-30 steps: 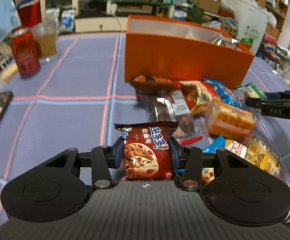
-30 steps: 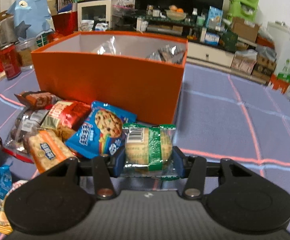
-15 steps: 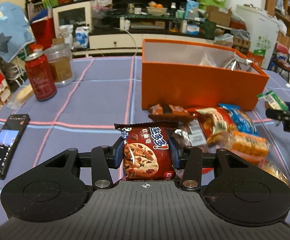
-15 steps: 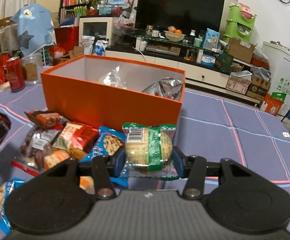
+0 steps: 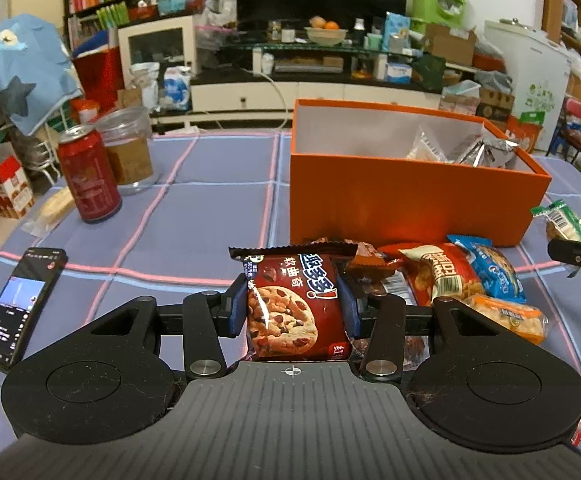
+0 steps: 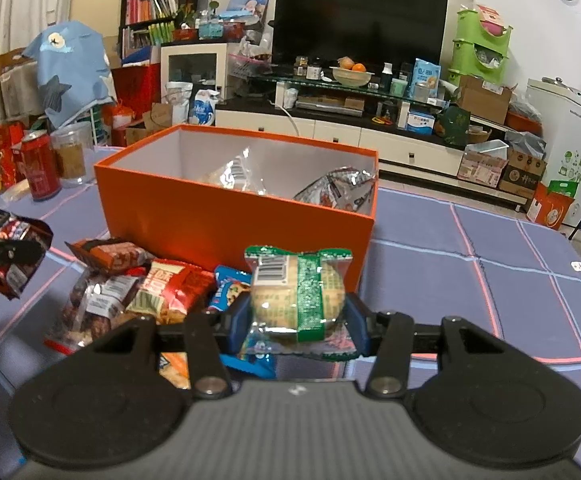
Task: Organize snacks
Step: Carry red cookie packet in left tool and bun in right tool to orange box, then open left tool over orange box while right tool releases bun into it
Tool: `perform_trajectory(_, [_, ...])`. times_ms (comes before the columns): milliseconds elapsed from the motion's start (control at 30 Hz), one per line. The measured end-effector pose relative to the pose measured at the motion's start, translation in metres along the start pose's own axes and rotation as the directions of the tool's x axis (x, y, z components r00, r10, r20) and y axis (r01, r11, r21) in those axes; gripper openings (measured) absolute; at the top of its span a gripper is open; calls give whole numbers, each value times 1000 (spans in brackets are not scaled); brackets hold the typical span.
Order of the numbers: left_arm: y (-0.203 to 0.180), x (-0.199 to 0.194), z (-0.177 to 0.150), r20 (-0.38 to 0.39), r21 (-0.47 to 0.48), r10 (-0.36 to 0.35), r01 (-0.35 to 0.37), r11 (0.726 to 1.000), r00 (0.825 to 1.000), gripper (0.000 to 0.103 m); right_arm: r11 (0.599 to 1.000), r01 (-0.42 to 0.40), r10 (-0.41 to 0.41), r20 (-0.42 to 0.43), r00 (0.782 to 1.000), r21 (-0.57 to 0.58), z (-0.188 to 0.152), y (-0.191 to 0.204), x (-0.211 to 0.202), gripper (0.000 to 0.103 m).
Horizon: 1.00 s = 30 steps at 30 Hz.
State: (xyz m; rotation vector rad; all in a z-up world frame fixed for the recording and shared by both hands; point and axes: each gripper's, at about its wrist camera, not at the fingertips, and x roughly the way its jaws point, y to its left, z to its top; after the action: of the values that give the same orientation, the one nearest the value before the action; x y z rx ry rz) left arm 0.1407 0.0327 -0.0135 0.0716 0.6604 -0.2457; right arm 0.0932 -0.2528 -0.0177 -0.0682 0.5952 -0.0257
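My left gripper [image 5: 292, 312] is shut on a brown chocolate-chip cookie packet [image 5: 290, 300], held above the table in front of the orange box [image 5: 402, 200]. My right gripper [image 6: 296, 316] is shut on a green-banded clear-wrapped round cake [image 6: 296, 294], held near the box's right front corner [image 6: 226, 216]. The box holds a few wrapped snacks [image 6: 334, 192]. A pile of loose snack packets [image 5: 458, 276] lies on the table before the box. The left gripper with its packet shows at the left edge of the right wrist view [image 6: 6, 254]. The right gripper shows at the right edge of the left wrist view [image 5: 578, 248].
A red can [image 5: 88, 176] and a clear jar [image 5: 128, 150] stand at the table's far left. A phone [image 5: 18, 304] lies at the near left. The table wears a purple checked cloth [image 5: 210, 208]. A TV stand and cluttered shelves lie beyond.
Both grippers have risen and pulled back from the snack pile, each still holding its packet. The box now appears lower and farther, with its inside showing.
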Motion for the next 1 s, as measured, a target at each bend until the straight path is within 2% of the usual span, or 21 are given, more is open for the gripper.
perform_trajectory(600, [-5, -6, 5, 24, 16, 9, -9, 1000, 1000, 23, 1000, -23, 22, 20, 1000, 4, 5, 5, -6, 52])
perform_trajectory(900, [1, -23, 28, 86, 16, 23, -24, 1000, 996, 23, 998, -35, 30, 77, 997, 57, 32, 2, -14, 52])
perform_trajectory(1000, [2, -19, 39, 84, 12, 24, -25, 1000, 996, 23, 996, -32, 25, 91, 996, 79, 40, -1, -16, 52])
